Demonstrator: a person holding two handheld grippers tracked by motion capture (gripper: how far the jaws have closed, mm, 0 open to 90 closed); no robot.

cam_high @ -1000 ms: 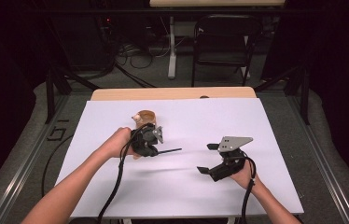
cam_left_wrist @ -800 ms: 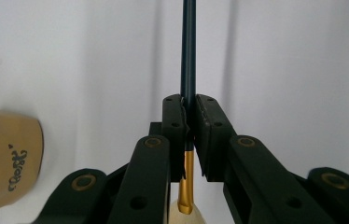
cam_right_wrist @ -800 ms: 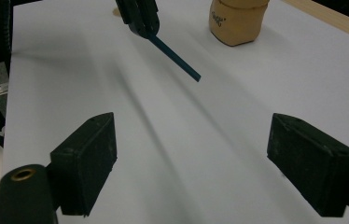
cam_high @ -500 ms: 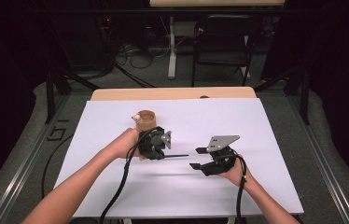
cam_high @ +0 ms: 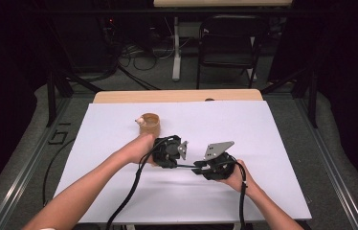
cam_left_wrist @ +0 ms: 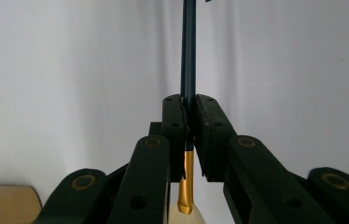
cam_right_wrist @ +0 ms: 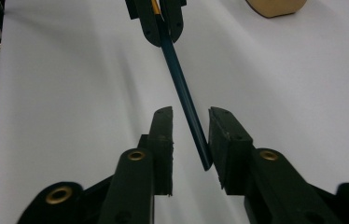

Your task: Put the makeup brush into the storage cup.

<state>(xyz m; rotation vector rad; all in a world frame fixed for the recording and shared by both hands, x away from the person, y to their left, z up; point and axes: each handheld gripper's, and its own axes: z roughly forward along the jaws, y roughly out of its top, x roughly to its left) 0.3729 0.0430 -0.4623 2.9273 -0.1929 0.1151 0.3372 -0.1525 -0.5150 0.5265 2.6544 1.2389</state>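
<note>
Both forearms reach in from the near edge, and the hands meet close together over the middle of the table. The left hand [cam_high: 141, 147] holds the left gripper [cam_left_wrist: 189, 122], whose jaws are pressed together on a thin dark-blue pencil [cam_left_wrist: 188, 51] that runs straight out beyond their tips. The right hand [cam_high: 234, 175] holds the right gripper [cam_right_wrist: 190, 123] facing it, jaws parted, with the pencil's far end lying between them, close to the right-hand jaw.

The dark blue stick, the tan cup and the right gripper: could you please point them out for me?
dark blue stick [cam_right_wrist: 182, 91], right gripper view, middle of its shaft.
tan cup [cam_high: 149, 125], high view, its side wall.
right gripper [cam_right_wrist: 190, 123], right gripper view, midway between its open jaws.
</note>
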